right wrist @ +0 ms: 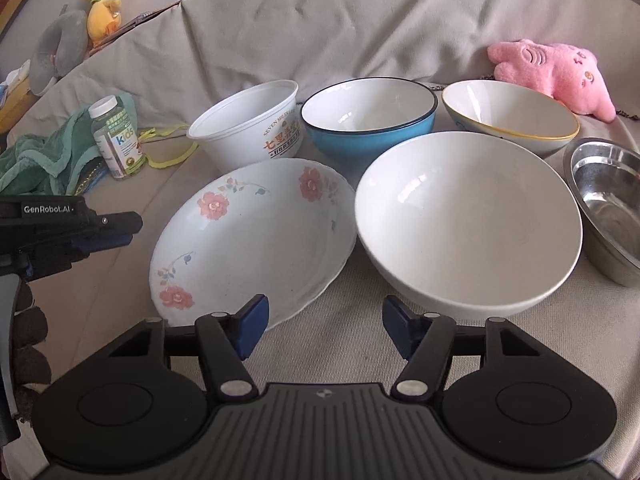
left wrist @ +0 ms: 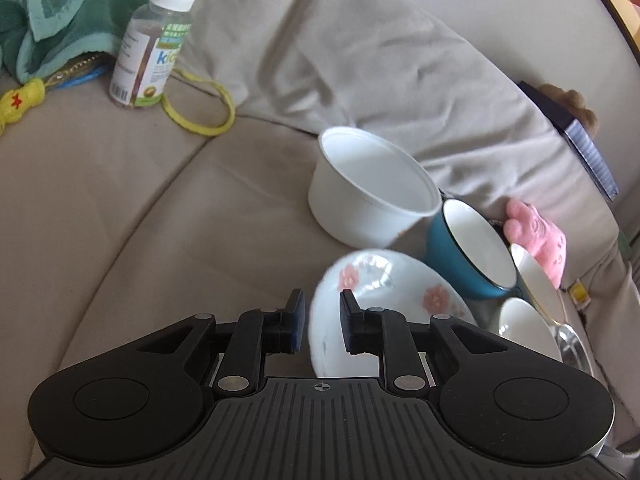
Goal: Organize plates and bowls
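A floral plate (right wrist: 256, 240) lies tilted on the sofa; in the left wrist view its rim (left wrist: 384, 280) sits between my left gripper's (left wrist: 322, 326) fingers, which stand a little apart around it. My right gripper (right wrist: 324, 330) is open and empty, just in front of the plate and a large white bowl (right wrist: 468, 224). Behind them stand a white plastic tub (right wrist: 248, 124), a blue bowl (right wrist: 368, 116) and a yellow-rimmed bowl (right wrist: 512, 116). A steel bowl (right wrist: 608, 200) is at the right. The left gripper also shows in the right wrist view (right wrist: 120, 228).
A vitamin bottle (right wrist: 116, 140), green cloth (right wrist: 40, 156) and yellow strap (left wrist: 200, 104) lie at the left. A pink plush (right wrist: 556, 72) and a dark book (left wrist: 576, 136) rest by the back cushion. A duck toy (right wrist: 100, 4) sits on the sofa back.
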The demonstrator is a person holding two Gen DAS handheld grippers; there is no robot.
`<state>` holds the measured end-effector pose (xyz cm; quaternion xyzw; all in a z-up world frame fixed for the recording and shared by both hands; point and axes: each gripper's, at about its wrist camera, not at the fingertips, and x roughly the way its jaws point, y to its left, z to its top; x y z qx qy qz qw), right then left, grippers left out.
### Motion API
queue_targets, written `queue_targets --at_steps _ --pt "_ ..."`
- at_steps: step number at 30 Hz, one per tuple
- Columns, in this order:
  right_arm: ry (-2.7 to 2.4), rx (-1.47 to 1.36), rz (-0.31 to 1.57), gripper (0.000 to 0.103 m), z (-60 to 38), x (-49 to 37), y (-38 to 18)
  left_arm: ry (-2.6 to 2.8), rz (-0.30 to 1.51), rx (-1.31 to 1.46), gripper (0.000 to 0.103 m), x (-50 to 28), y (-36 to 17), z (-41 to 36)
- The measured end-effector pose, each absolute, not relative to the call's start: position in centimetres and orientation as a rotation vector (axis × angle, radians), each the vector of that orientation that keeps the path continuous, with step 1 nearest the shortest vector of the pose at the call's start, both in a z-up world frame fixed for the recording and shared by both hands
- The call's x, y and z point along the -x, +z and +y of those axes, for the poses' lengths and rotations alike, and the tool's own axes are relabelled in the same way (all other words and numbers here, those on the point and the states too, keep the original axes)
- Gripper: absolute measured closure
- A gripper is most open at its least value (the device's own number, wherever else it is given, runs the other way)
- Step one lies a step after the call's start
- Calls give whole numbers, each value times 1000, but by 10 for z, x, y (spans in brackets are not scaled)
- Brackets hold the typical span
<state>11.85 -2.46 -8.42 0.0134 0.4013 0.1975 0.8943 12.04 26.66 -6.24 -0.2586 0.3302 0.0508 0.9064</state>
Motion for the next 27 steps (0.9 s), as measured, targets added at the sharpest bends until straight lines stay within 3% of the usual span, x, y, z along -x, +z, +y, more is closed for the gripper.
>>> queue_targets --at_steps 4,13,27 --pt "397 -33 863 59 -12 -132 -92 115 719 520 82 -146 -76 270" --pt "401 18 860 59 14 -134 -97 57 792 536 76 -165 -104 267" --pt "461 43 810 59 11 -131 -92 133 702 459 73 -149 -81 269"
